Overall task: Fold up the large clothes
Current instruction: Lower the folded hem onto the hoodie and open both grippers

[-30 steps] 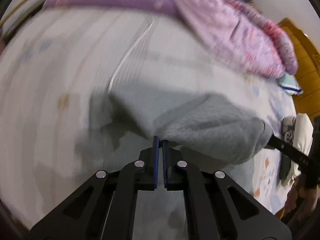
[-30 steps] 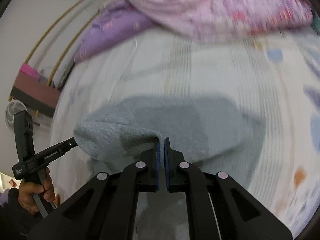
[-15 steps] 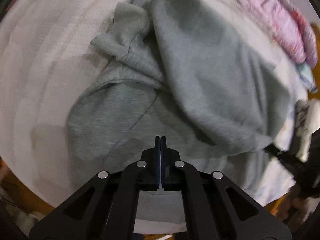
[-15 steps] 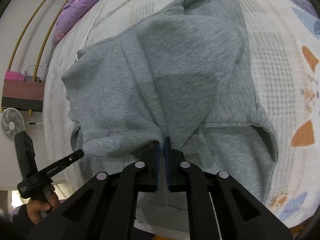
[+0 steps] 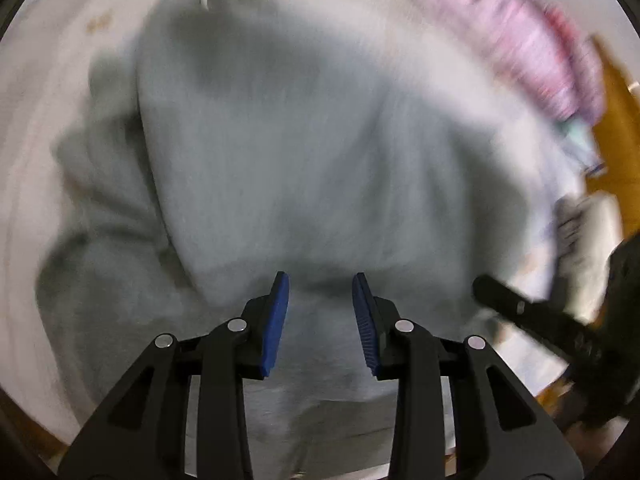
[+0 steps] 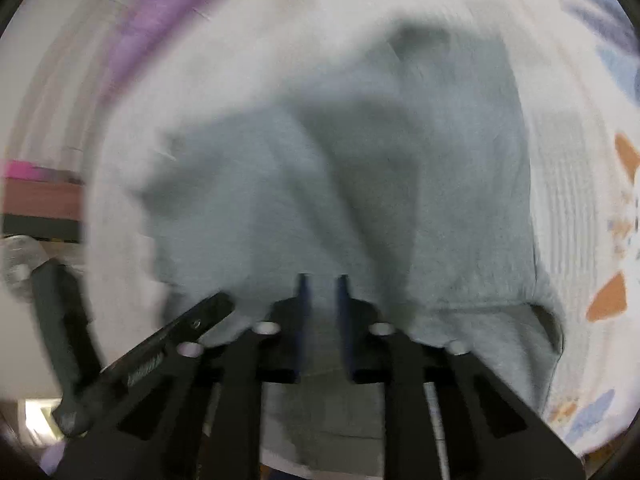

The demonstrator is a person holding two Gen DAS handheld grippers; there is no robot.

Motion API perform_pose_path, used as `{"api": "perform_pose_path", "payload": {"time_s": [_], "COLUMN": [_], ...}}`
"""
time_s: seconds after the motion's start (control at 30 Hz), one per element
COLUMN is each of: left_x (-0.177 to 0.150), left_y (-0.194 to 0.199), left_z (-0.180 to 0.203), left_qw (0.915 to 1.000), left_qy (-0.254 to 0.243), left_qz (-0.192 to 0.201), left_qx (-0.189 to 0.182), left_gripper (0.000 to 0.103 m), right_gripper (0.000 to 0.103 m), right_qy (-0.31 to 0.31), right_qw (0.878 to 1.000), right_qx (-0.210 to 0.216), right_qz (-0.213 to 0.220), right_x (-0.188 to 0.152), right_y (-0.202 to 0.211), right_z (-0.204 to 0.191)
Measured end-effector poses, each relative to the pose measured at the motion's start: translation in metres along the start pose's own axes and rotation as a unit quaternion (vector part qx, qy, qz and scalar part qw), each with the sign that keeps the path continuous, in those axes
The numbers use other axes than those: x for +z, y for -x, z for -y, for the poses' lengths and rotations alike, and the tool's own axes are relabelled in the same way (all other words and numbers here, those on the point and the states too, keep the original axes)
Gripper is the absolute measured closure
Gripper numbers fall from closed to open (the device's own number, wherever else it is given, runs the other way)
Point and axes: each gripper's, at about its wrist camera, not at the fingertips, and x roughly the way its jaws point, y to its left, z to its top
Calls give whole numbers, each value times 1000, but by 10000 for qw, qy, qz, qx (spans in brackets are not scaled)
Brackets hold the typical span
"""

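A grey sweatshirt [image 5: 300,140] lies on the pale bedsheet [image 5: 36,120], folded over on itself, with its hem nearest me. My left gripper [image 5: 320,308] hangs just above the near edge of the fold. Its jaws are opening, and no cloth is pinched between the blue pads [image 5: 276,320]. In the right wrist view the sweatshirt [image 6: 400,200] fills the middle. My right gripper [image 6: 322,300] is low over its near edge. Its jaws stand a narrow gap apart and are closing, with no cloth visibly pinched. Both views are blurred. Each gripper shows in the other's view: right gripper [image 5: 516,306], left gripper [image 6: 192,324].
A pink quilt [image 5: 520,28] is heaped at the far right of the bed, and a purple quilt [image 6: 160,12] lies at the far left. Orange wooden furniture [image 5: 616,120] stands past the right edge. A fan [image 6: 16,264] and a dark shelf [image 6: 40,196] stand off the bed's left side.
Both grippers came down toward the bed and laid the lifted grey cloth over the rest of the sweatshirt. The left jaws went from shut on the cloth to apart. The right jaws parted slightly.
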Motion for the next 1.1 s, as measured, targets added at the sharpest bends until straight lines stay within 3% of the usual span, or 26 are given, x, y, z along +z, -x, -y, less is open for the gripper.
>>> {"api": "perform_pose_path", "payload": {"time_s": [0.03, 0.1, 0.2, 0.3, 0.37, 0.57, 0.63, 0.7, 0.77, 0.9, 1.1], "left_x": [-8, -26, -37, -29, -20, 35, 64, 95, 126, 186, 231], "left_y": [-11, -14, -13, -9, 3, 73, 83, 87, 84, 61, 6], "left_z": [-5, -9, 0, -5, -6, 0, -2, -2, -4, -14, -39], "left_qw": [9998, 9998, 9985, 9991, 9992, 9984, 9967, 9961, 9951, 9931, 9884], "left_qy": [86, 49, -328, -123, -17, 169, 334, 459, 606, 1093, 1417], "left_qz": [-152, 18, -4, -221, -289, 411, 553, 644, 695, 433, -314], "left_qx": [102, 181, 448, 351, 282, -344, -487, -400, -356, -56, 453], "left_gripper": [71, 71, 72, 72, 71, 64, 64, 64, 56, 24, 24], "right_gripper": [99, 103, 103, 103, 97, 95, 85, 56, 55, 49, 47], "right_qy": [-187, -344, -630, -630, -570, -455, -631, -806, -993, -1579, -2165], "right_qw": [9997, 9979, 9973, 9970, 9977, 9980, 9957, 9935, 9915, 9840, 9745], "right_qx": [-68, -373, -58, -98, -19, 366, 457, 359, 331, 463, 472], "right_qz": [-161, -396, -381, -441, -362, 261, 504, 715, 775, 678, 358], "right_x": [-2, -11, -16, -12, -6, 35, 58, 77, 100, 136, 175], "right_y": [-13, -34, -33, -26, -9, 50, 60, 63, 58, 44, 7], "right_z": [11, 32, 48, 44, 36, 14, 14, 17, 22, 40, 47]}}
